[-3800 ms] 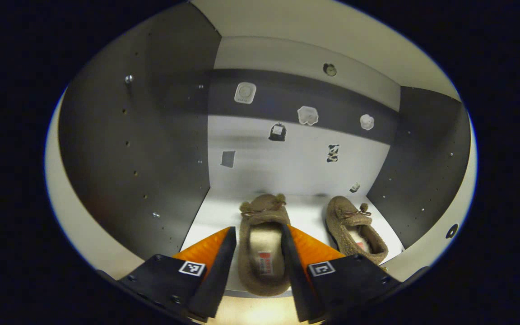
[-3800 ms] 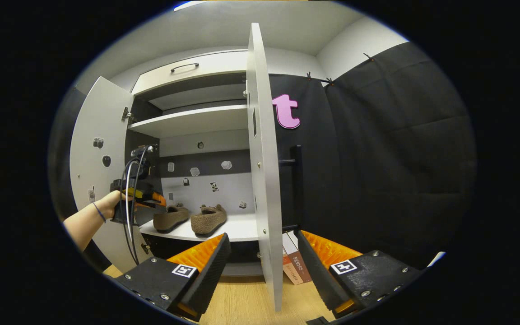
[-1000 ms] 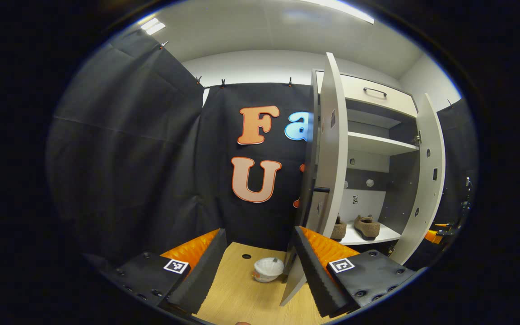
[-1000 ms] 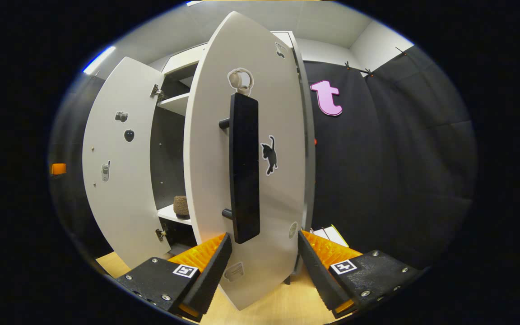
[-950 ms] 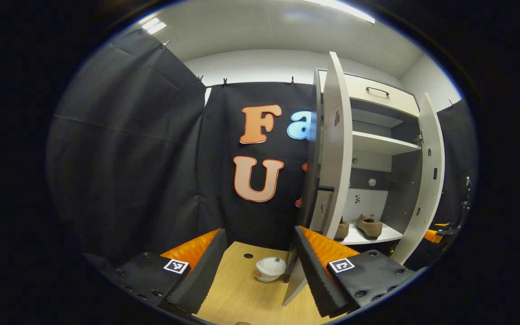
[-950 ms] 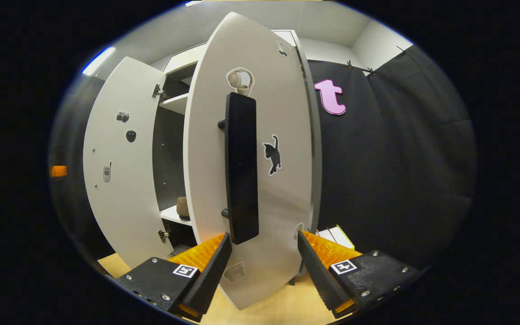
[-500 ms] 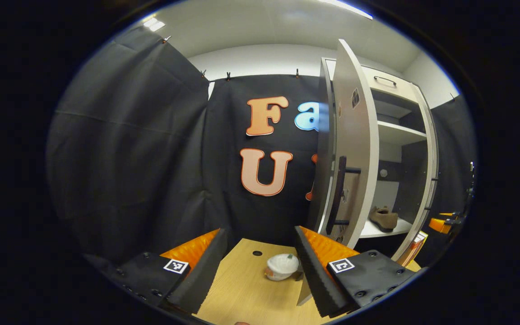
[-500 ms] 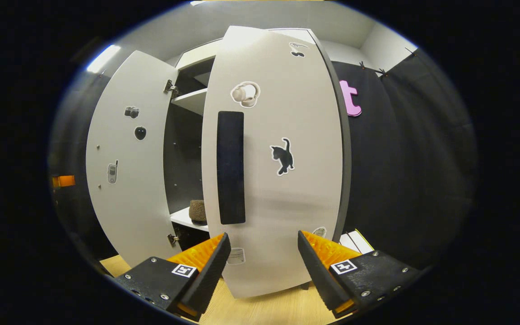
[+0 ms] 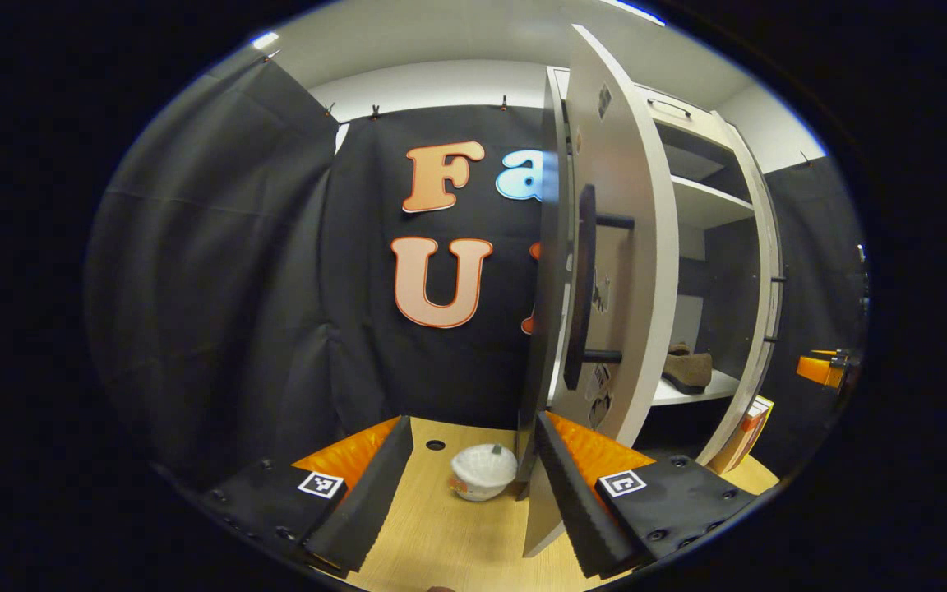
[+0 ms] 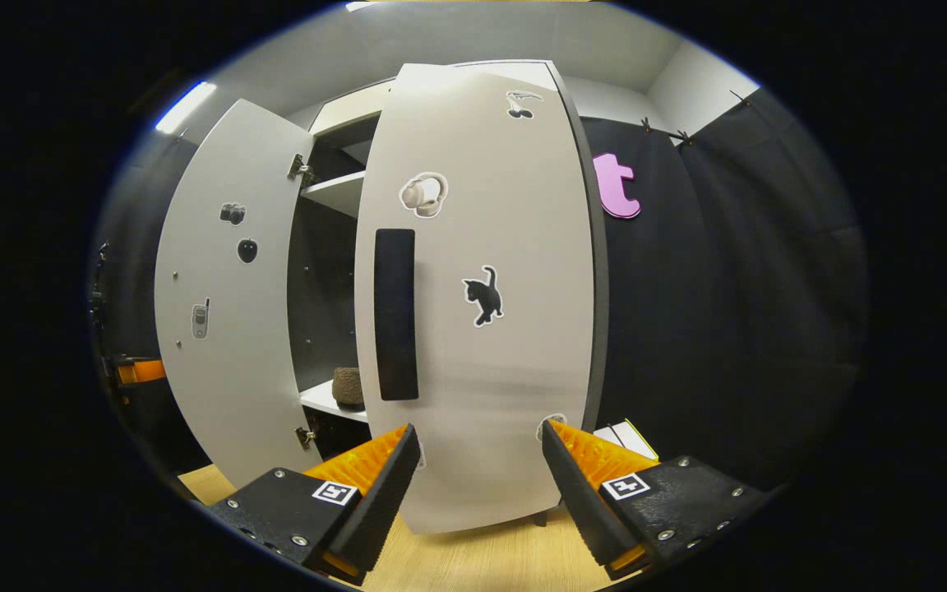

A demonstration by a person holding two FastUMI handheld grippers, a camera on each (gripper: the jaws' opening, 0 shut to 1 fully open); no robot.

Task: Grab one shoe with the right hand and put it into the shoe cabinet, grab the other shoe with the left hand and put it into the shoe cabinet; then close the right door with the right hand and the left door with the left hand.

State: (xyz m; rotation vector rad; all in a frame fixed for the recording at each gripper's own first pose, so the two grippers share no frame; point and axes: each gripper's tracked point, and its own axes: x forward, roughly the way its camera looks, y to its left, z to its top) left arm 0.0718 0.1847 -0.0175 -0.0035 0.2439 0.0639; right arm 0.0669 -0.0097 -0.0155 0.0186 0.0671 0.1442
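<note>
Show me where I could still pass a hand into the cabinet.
Between the left door and the right door a dark gap stays open above the shoe. On the floor, bare wood lies beside the white bowl; books crowd the cabinet's right foot.

The tall pale grey shoe cabinet [image 9: 720, 140] stands at the right of the left gripper view, its dark interior showing a white shelf. On the lower shelf, right of centre, lies a brown fuzzy slipper-like shoe [image 9: 687, 368] (only part of it shows). The left door [image 9: 634, 271], with its black bar handle [image 9: 580, 288], stands ajar. In the right gripper view the right door [image 10: 498, 329], centre frame, is partly closed, and a second brown shoe [image 10: 348, 386] peeks past its edge.
</note>
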